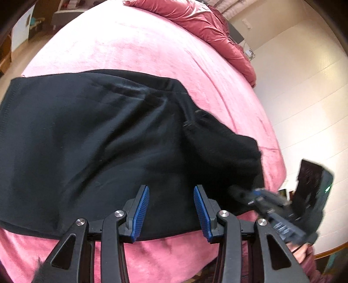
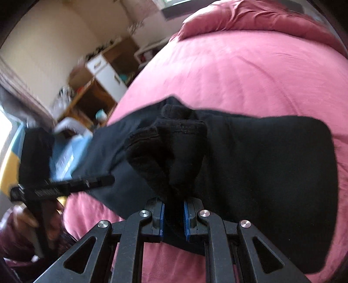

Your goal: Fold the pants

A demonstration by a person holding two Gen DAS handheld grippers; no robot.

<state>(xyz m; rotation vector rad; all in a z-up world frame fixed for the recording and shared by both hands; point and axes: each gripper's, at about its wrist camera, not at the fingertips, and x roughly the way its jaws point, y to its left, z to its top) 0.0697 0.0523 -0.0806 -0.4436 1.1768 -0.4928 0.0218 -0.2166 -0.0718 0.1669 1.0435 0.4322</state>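
Pants [image 1: 91,139] — black, laid flat — spread across the pink blanket [image 1: 139,45], filling the left-wrist view from nine o'clock to its centre. Left gripper [image 1: 171,212] hangs at six o'clock above their near edge, its blue pads [image 1: 141,212] parted and holding nothing. Right gripper [image 2: 173,219] is clenched on a bunched fold of the pants, lifted off the blanket — a rumpled red duvet [image 1: 202,24] lies at one o'clock.

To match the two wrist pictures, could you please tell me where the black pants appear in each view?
Left wrist: the black pants fill the left and centre, lying on the pink blanket beyond the open left claw.
Right wrist: the pants span centre to right, a bunched part pinched in the right claw.
Shared landmark: the rumpled red comforter at the bed's far end.
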